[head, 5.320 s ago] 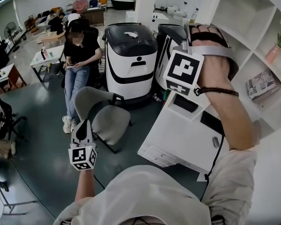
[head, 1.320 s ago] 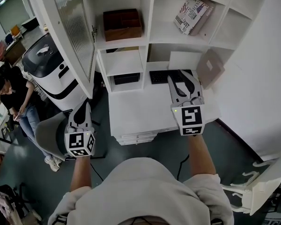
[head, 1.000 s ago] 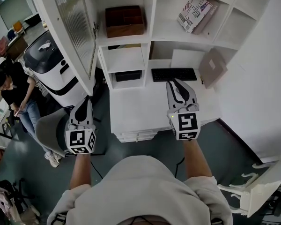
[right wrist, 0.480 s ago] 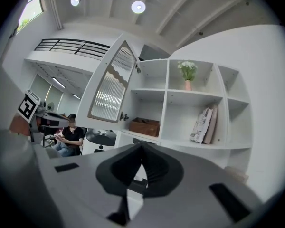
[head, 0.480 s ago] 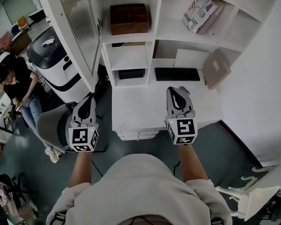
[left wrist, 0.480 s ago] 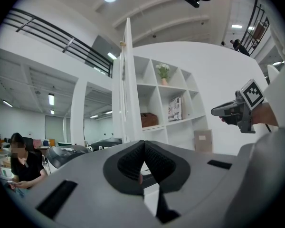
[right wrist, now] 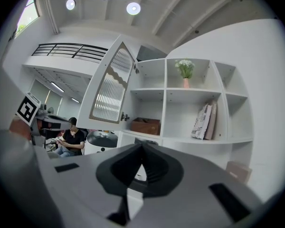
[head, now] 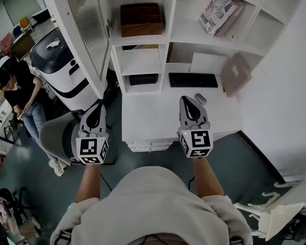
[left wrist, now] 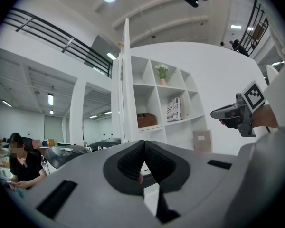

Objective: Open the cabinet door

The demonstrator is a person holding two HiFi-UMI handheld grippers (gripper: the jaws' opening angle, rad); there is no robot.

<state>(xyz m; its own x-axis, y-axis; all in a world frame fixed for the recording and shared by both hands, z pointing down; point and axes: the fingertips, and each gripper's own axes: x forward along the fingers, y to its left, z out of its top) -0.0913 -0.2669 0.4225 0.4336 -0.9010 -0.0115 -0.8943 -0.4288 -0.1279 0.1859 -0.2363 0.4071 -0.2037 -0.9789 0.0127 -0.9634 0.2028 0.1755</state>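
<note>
Left gripper (left wrist: 143,148) jaws together, empty; right gripper (right wrist: 142,151) jaws just closed together, empty, over counter (head: 153,121); cabinet door (head: 86,29) open.

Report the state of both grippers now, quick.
Left gripper: shut, nothing between its jaws.
Right gripper: shut, jaws just closed, nothing held.

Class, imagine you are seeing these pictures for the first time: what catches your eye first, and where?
The tall white cabinet door with ribbed glass, swung open at upper left beside the shelves. Below, the left gripper and right gripper face them, both shut and empty, the right's jaws just closed. A brown box sits on the shelf beside the door.
</note>
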